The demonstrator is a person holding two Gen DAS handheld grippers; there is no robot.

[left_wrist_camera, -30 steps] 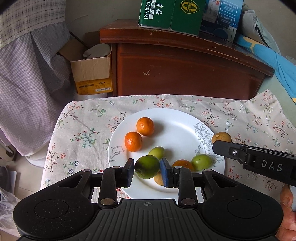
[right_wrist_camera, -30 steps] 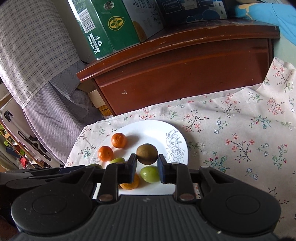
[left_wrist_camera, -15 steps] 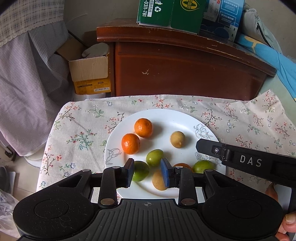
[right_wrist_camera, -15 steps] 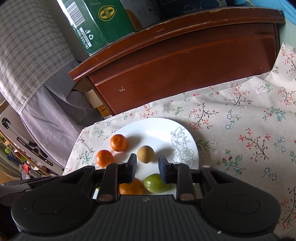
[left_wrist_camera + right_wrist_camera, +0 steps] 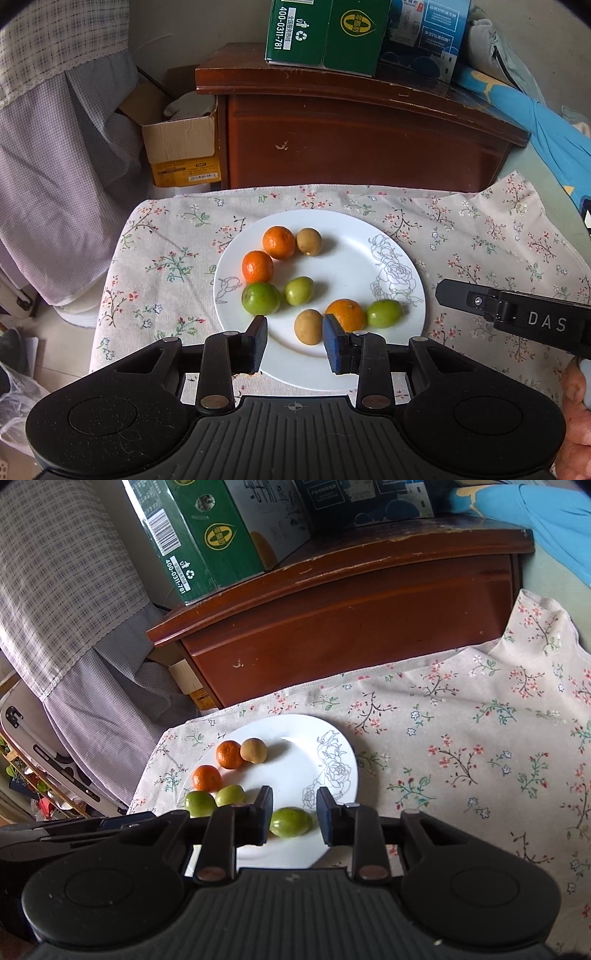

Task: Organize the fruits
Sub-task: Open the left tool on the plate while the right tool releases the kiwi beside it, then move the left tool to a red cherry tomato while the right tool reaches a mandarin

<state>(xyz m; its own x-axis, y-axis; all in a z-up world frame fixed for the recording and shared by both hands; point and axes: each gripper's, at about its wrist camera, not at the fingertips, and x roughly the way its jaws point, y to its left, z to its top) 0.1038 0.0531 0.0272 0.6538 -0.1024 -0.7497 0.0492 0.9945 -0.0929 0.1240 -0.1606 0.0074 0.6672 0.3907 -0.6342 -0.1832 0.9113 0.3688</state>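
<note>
Wooden cabinet (image 5: 351, 147) and boxes stand behind a cloth-covered surface (image 5: 170, 258), where a white plate (image 5: 354, 258) carries all eight fruits. Both claws have just let go and pulled back and up toward the plate's 6 o'clock rim. The big green fruit (image 5: 260, 298) that the left claw (image 5: 294, 325) gripped a second ago now lies at 9 o'clock, just beside a smaller green one (image 5: 299, 290). The brown fruit (image 5: 309, 242) that the right claw (image 5: 295, 801) carried now sits at 12 o'clock, touching an orange (image 5: 278, 242). So the greens at 9 o'clock look sorted, but I judge the job unfinished: the row at 5 o'clock, another brown (image 5: 308, 326), orange (image 5: 345, 314) and green (image 5: 384, 314), is mixed. Each claw stands a little open and empty, its pads apart above the plate and touching nothing; fruit shows through the gaps but lies below them.
</note>
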